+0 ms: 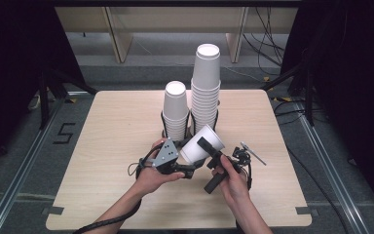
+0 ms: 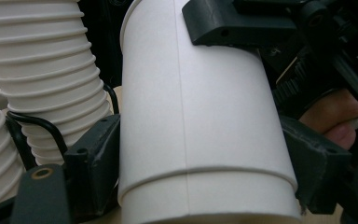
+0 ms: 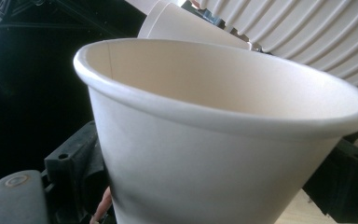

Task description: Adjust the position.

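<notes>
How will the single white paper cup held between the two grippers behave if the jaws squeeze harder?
The paper cup looks thin-walled and empty, so it would probably dent or go oval. It seems light for its size. Its smooth, tapered wall could slip from the left gripper, whose jaws press both sides.

Counts: 2 stacks of white paper cups, short stack & tall stack, each in a black wire holder. 1 loose paper cup, tilted. 2 grippers: left gripper, right gripper. 2 hands. 1 wooden table. Cups per stack: can't tell.
</notes>
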`<state>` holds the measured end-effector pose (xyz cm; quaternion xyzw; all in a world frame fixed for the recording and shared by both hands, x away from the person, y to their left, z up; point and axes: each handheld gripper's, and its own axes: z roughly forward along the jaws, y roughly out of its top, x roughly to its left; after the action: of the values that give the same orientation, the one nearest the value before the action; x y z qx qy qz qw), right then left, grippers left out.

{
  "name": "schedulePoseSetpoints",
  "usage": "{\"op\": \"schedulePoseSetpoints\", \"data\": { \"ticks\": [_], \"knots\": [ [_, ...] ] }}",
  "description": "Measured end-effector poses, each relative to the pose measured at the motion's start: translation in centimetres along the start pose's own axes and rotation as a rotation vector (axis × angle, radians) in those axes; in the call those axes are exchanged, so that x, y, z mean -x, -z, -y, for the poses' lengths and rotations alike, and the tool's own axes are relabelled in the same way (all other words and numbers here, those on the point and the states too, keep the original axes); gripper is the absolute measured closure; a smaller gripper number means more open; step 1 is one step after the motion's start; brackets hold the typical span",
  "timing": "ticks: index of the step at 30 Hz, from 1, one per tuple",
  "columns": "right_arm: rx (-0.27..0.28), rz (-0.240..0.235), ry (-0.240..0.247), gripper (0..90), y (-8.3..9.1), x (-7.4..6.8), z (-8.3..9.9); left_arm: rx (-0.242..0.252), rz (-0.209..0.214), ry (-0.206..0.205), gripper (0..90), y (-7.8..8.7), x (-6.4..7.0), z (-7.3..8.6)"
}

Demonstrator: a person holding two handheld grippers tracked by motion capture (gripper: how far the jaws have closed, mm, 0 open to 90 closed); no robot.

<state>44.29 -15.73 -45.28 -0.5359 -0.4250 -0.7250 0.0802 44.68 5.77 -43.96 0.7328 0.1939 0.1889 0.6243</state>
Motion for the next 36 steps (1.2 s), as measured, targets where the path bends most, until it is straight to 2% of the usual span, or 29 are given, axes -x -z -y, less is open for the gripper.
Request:
{"op": "schedulePoseSetpoints", "data": {
  "ticks": [1, 3, 8, 12, 22, 26, 27, 29, 30, 31, 33, 34, 36],
  "knots": [
    [0.000, 0.000, 0.001, 13.2, 0.00, 0.00, -0.01, -0.001, 0.004, 0.010, 21.0, -0.02, 0.08, 0.03],
    [-0.008, 0.004, 0.008, 13.1, 0.00, -0.03, -0.07, 0.003, -0.003, -0.005, 21.0, -0.05, -0.03, 0.03],
    [-0.005, 0.012, 0.024, 11.9, -0.16, 0.06, -0.14, -0.007, -0.002, 0.005, 21.4, -0.12, -0.01, 0.09],
    [-0.005, 0.018, 0.028, 11.7, -0.25, 0.10, -0.28, -0.006, -0.002, -0.003, 21.4, -0.17, -0.05, 0.08],
    [0.003, 0.022, 0.037, 15.4, -0.04, -0.05, -0.40, -0.016, 0.003, -0.003, 20.7, -0.25, -0.04, 0.10],
    [0.011, 0.019, 0.068, 16.4, -0.07, -0.07, -0.48, -0.019, 0.001, 0.001, 20.4, -0.22, -0.01, 0.04],
    [0.011, 0.020, 0.073, 16.5, -0.06, -0.12, -0.49, -0.011, 0.000, -0.017, 20.3, -0.29, -0.15, -0.03],
    [0.008, 0.016, 0.080, 16.8, -0.04, -0.18, -0.53, -0.012, -0.001, -0.021, 20.2, -0.33, -0.22, -0.05],
    [0.007, 0.021, 0.084, 16.9, 0.00, -0.26, -0.55, -0.010, 0.006, 0.004, 20.1, -0.38, -0.09, 0.05],
    [0.006, 0.013, 0.088, 17.1, 0.00, -0.26, -0.58, -0.024, 0.003, 0.000, 20.0, -0.28, -0.09, -0.03],
    [0.007, 0.010, 0.099, 17.2, 0.01, -0.28, -0.63, -0.023, 0.004, 0.001, 19.9, -0.31, -0.09, -0.07],
    [0.006, 0.016, 0.098, 17.2, 0.05, -0.36, -0.65, -0.014, 0.001, -0.022, 19.8, -0.34, -0.27, -0.16],
    [0.005, 0.020, 0.103, 17.3, 0.07, -0.49, -0.69, -0.020, 0.004, -0.019, 19.8, -0.35, -0.25, -0.12]
  ]
}}
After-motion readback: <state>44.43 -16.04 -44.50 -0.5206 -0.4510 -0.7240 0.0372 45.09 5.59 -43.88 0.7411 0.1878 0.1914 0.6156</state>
